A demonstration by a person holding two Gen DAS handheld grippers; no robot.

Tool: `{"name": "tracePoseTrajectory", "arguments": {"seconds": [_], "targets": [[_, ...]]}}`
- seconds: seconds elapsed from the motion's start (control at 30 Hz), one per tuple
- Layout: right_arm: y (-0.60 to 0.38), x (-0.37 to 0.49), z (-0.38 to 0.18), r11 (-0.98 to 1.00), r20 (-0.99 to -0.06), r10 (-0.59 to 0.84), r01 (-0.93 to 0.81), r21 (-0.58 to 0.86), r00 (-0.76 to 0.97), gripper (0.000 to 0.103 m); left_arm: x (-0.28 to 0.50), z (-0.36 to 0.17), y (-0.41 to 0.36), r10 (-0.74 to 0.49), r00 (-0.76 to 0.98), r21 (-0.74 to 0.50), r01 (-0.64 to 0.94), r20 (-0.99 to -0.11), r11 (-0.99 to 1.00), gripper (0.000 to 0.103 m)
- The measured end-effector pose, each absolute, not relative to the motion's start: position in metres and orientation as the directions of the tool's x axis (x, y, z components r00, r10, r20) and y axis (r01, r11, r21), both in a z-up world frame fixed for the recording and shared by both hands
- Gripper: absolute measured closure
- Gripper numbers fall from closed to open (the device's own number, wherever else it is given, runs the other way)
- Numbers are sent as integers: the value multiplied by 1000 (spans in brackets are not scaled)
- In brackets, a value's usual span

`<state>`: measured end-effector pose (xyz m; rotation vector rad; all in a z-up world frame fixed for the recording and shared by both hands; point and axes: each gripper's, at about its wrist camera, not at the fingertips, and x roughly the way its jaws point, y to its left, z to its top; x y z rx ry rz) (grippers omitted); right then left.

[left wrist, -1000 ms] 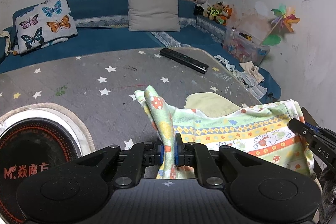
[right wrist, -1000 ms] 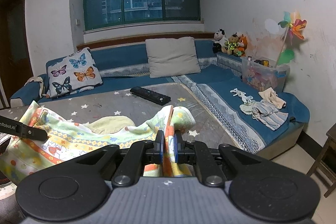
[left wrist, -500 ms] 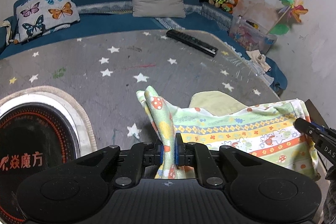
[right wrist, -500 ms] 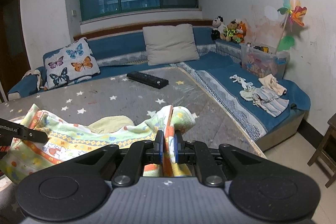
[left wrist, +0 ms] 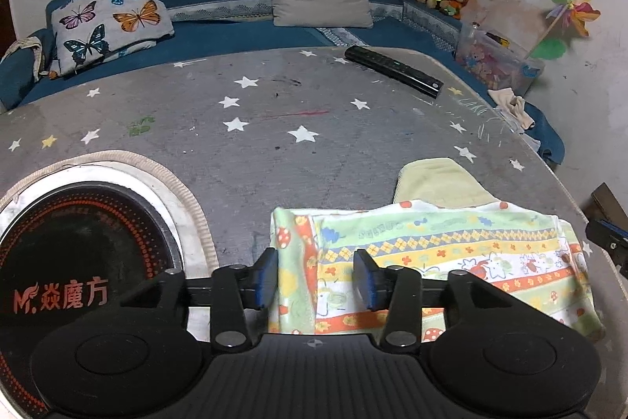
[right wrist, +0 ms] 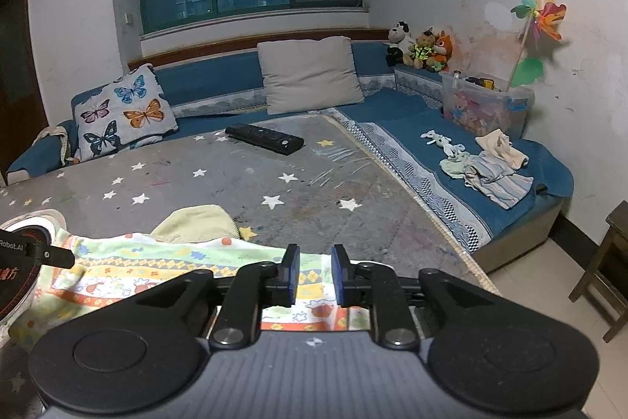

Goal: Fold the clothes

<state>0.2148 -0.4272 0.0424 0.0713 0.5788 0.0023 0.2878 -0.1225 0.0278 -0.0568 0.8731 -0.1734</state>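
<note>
While half a second ago both tools pinched bunched corners of the cloth, the scene now reads as follows:

Change: both tools have let go; the raised corners have dropped and the cloth lies flat.
Meaning: I judge that a fold has just been laid down and released; whether another fold is wanted, the pictures do not settle.
Left tool (left wrist: 314, 277): jaws wide apart; holds nothing; the cloth's left end lies beneath and between the fingers.
Right tool (right wrist: 314, 273): jaws parted, less widely; holds nothing; hovers over the cloth's right end.
Cloth (left wrist: 439, 258): a printed child's garment with striped bands; on the grey star-patterned table (left wrist: 255, 160), at its near edge, just beside the round cooker (left wrist: 78, 242).
Under layer: a pale yellow piece (left wrist: 435, 183) pokes out from the far side; whether it belongs to the same garment I cannot tell.
Long axis: left to right, along the near edge; the printed bands run the same way.
</note>
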Motion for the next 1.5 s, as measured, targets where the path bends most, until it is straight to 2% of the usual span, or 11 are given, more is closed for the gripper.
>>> {"name": "tracePoseTrajectory", "arguments": {"seconds": [0.2, 0.4, 0.77, 0.87, 0.97, 1.13, 1.27, 1.5], "targets": [[-419, 226, 30, 995, -582, 65, -10, 97, 810, 80, 291, 24, -124, -152, 624, -105, 111, -767, 988, 33], [-404, 243, 17, 992, -613, 105, -37, 122, 783, 80, 299, 26, -131, -143, 629, -83, 123, -764, 989, 23], [-385, 276, 5, 989, -628, 113, -29, 143, 770, 78, 324, 18, -151, -126, 623, -34, 158, -772, 987, 18], [-386, 280, 0, 989, -629, 104, -13, 147, 770, 70, 329, 15, -156, -110, 625, -10, 161, -773, 987, 14], [-387, 281, -1, 989, -627, 102, -10, 150, 772, 69, 330, 11, -160, -103, 624, 5, 169, -775, 986, 13], [-386, 278, 3, 989, -623, 105, -17, 146, 775, 62, 327, 11, -160, -104, 630, 11, 176, -769, 984, 12], [-380, 267, 11, 990, -616, 120, -46, 135, 778, 52, 321, 16, -155, -110, 641, 0, 169, -759, 986, 6], [-360, 237, 14, 986, -613, 169, -127, 111, 772, 45, 301, 24, -143, -113, 661, -1, 167, -742, 986, 0]]}}
